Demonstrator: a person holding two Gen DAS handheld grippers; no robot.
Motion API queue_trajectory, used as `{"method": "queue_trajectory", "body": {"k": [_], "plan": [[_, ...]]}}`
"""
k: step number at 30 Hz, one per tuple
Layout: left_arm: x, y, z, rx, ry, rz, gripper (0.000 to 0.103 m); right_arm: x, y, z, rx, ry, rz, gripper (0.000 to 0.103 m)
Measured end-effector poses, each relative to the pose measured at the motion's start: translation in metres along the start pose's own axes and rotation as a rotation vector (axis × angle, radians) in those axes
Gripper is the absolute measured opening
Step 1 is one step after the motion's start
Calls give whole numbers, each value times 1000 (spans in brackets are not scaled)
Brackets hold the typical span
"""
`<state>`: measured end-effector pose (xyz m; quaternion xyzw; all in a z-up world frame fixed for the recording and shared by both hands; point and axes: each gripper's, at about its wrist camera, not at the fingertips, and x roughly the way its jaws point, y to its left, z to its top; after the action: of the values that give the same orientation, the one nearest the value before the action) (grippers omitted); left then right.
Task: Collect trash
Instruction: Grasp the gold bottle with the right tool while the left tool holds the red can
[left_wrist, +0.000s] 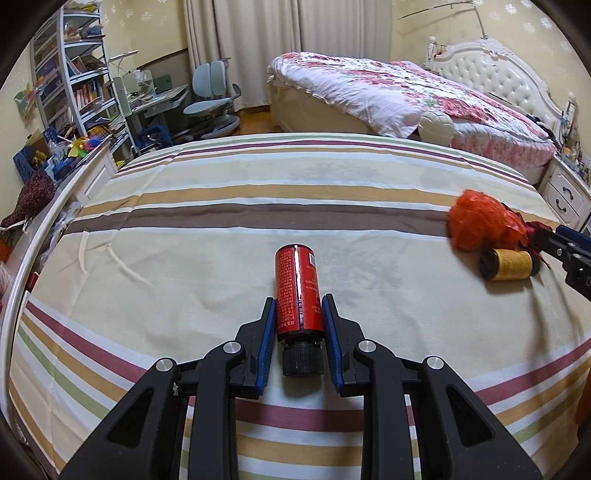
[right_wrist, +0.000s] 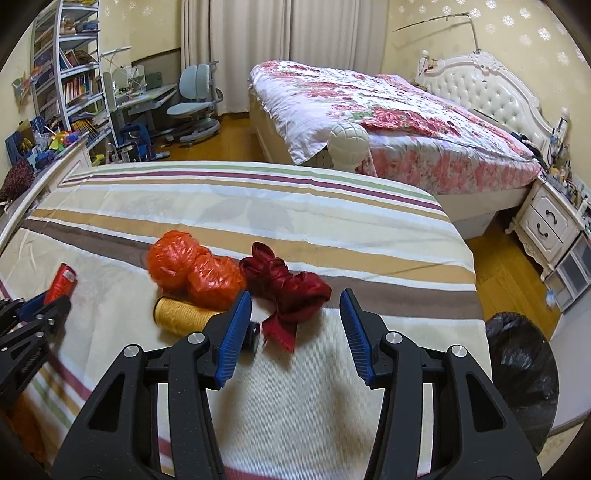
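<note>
A red bottle (left_wrist: 298, 291) with a black cap lies on the striped bedsheet (left_wrist: 184, 258). My left gripper (left_wrist: 298, 306) has its blue pads against both sides of the bottle, shut on it. The bottle also shows in the right wrist view (right_wrist: 62, 282). An orange plastic bag (right_wrist: 192, 271), a yellow thread spool (right_wrist: 184, 314) and a dark red ribbon (right_wrist: 291, 291) lie together on the sheet. My right gripper (right_wrist: 295, 310) is open, just in front of the ribbon, holding nothing. The bag (left_wrist: 480, 221) and spool (left_wrist: 509, 264) show at right in the left wrist view.
A black trash bag in a bin (right_wrist: 521, 373) stands on the floor right of the bed. A second bed with a floral quilt (right_wrist: 388, 110) is behind. A white nightstand (right_wrist: 546, 225), a desk chair (right_wrist: 194, 107) and bookshelves (right_wrist: 70, 74) lie beyond.
</note>
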<state>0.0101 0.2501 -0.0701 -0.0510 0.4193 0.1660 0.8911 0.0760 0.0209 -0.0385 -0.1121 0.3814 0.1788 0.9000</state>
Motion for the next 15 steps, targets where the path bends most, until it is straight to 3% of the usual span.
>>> {"method": "queue_trajectory", "body": {"k": [4, 6, 15], "plan": [[0, 6, -1, -9, -3, 4, 26, 1, 4, -11, -18, 24, -7, 50], [1, 8, 0, -16, 0, -2, 26, -2, 9, -20, -28, 31, -6, 57], [-4, 7, -4, -5, -19, 2, 26, -23, 20, -41, -38, 12, 8, 57]]}}
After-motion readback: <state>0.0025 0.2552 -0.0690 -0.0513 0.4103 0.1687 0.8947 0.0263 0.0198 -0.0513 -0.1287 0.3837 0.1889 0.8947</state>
